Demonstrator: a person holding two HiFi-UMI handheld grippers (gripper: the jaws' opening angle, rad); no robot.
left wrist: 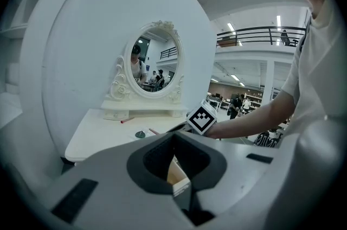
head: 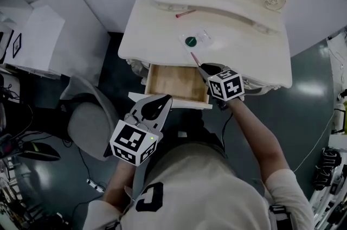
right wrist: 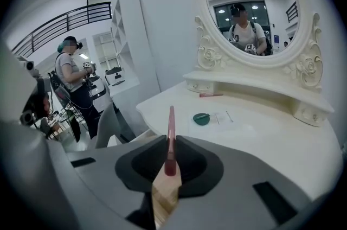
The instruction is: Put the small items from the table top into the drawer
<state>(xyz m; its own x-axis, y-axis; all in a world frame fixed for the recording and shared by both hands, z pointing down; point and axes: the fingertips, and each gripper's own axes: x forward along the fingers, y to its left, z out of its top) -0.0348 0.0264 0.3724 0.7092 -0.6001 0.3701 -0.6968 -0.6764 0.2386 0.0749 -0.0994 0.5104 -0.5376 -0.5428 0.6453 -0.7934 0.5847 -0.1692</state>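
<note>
Near one open drawer [head: 176,82], right tongs [right wrist: 171,140] clamped on one pink stick [right wrist: 171,119], left tongs [left wrist: 173,134] together.

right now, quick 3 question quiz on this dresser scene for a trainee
1. True or false: the drawer stands open.
2. What is between the jaws of the right tool? A) a slim pink stick B) a coin C) nothing
3. Fill in: the round item lying on the table top is ____ in colour.

Key: 1 true; 2 A; 3 green
</note>
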